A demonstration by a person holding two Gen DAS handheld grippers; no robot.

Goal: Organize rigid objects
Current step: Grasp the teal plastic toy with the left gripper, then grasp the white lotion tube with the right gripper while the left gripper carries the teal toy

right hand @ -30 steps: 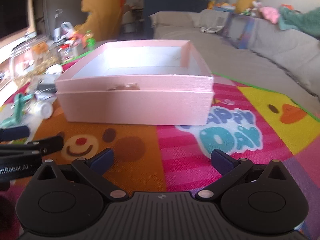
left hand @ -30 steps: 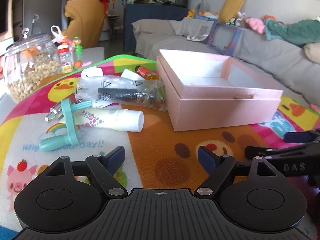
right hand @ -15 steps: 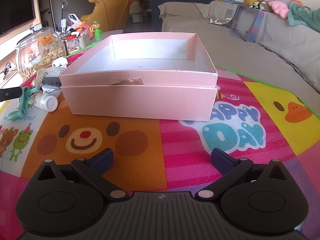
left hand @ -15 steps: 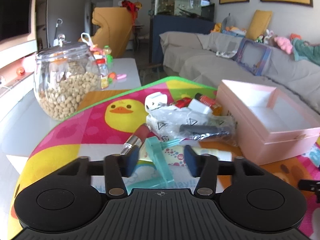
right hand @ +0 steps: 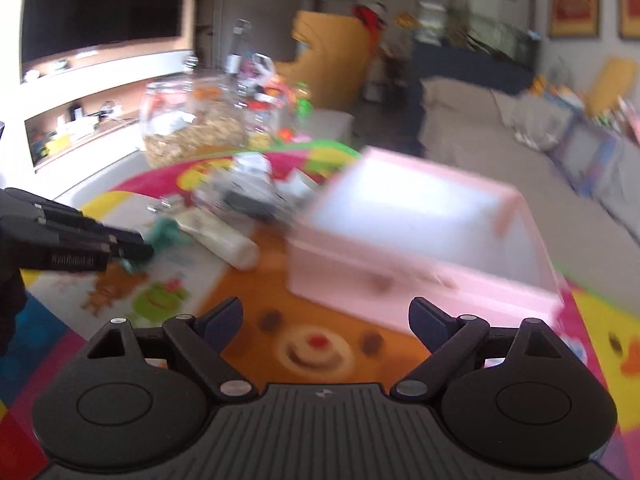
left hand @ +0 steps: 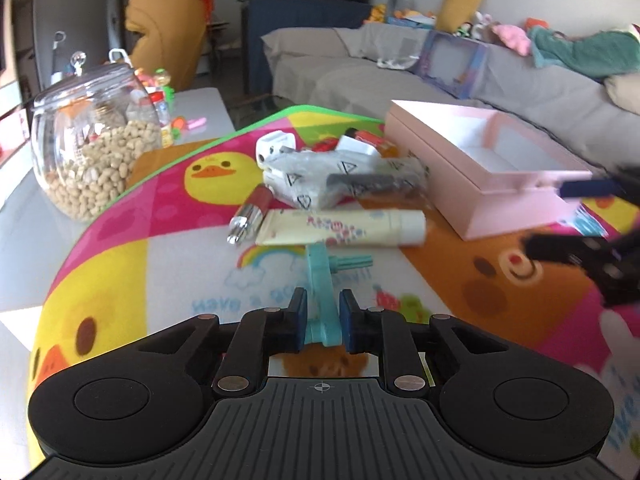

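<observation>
My left gripper (left hand: 323,325) is shut on a teal plastic tool (left hand: 322,280) that lies on the colourful mat (left hand: 160,264). Beyond it lie a cream tube (left hand: 340,227), a lipstick (left hand: 248,213) and a clear bag with a dark part (left hand: 344,179). An open pink box (left hand: 480,160) stands to the right. My right gripper (right hand: 325,318) is open and empty, above the mat in front of the pink box (right hand: 420,232); this view is blurred. The right gripper shows in the left wrist view (left hand: 592,224) and the left gripper in the right wrist view (right hand: 120,246).
A glass jar of nuts (left hand: 92,148) stands at the mat's left edge on a white table (left hand: 24,240). Small white and red items (left hand: 340,142) lie behind the bag. A grey sofa (left hand: 440,76) runs behind the table.
My left gripper has closed on the teal tool. My right gripper has swung left, blurring its view, and stays open.
</observation>
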